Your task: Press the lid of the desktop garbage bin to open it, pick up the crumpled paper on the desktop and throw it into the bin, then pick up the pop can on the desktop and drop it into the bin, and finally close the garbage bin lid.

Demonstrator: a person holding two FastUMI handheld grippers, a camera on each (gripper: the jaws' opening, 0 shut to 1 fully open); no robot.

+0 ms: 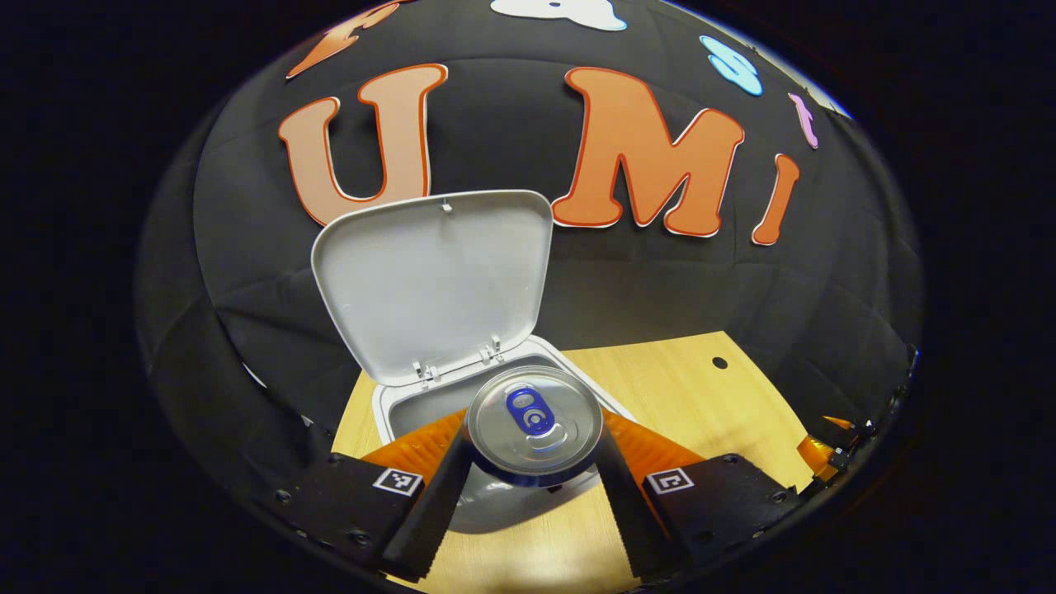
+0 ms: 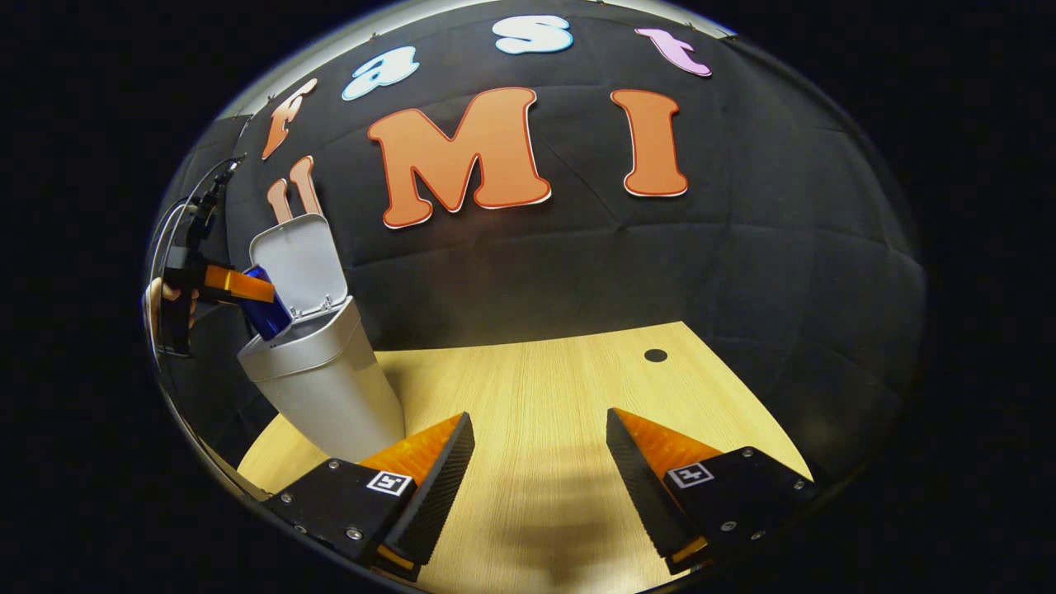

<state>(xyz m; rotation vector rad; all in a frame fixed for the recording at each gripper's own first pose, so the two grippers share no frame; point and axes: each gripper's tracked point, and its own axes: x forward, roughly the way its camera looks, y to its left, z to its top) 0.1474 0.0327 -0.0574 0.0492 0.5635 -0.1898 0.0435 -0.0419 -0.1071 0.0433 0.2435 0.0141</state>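
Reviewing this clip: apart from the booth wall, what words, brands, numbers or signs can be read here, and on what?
No readable text.
pop can: its top and blue side show no legible print.
bin and lid: plain, unmarked.
coded squares: black-and-white patterns, no words or digits.

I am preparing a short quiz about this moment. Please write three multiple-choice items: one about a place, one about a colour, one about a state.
1. Where is the pop can?
A. Lying on the table
B. Held over the bin's opening
C. Behind the bin

2. What colour is the can's side?
A. Blue
B. Red
C. Green

3. How is the bin lid?
A. Closed
B. Removed
C. Standing open

Answers:
1 B: the left gripper holds the can above the bin.
2 A: the right gripper view shows its blue side.
3 C: the lid stands up on its hinge.
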